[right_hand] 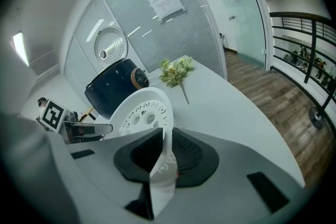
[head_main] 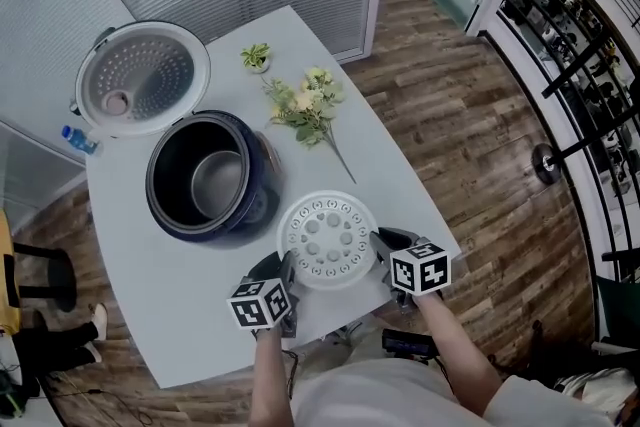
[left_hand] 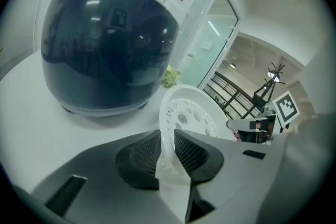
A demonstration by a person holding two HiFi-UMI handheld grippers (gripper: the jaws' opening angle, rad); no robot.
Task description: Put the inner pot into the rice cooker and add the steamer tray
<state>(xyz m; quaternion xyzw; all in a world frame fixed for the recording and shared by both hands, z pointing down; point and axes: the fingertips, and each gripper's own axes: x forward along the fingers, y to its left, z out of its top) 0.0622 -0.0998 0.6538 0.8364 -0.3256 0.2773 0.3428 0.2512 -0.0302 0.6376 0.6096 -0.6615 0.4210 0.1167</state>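
The left tool and the right tool each pinch one side of the round white perforated plastic steamer tray. In both gripper views the ribbed black pads are closed on the thin rim, which stands edge-on between them. The tray hangs between the two tools and looks to be just off the pale grey desk.

Ahead of the tools, more to the left tool's side, stands the rounded dark blue rice cooker. Its white perforated lid is thrown open beyond it. No loose pot stands on the desk, so I take the dark-walled well with a grey floor to be the inner pot, already seated.

The step in hand, as I judge it, is carrying the tray over that mouth. Both tools should travel together at one height, because a thin rim held by two small pinches could tilt or slip if one side leads. The tray should be centred over the opening, lowered until its rim rests all round, and only then let go on both sides at once.

From the head view the tray covers the tool tips beneath it, so any gap to the desk is hard to judge. Neither gripper view looks into the cooker. I cannot make out the pot's lip, where the tray must sit.
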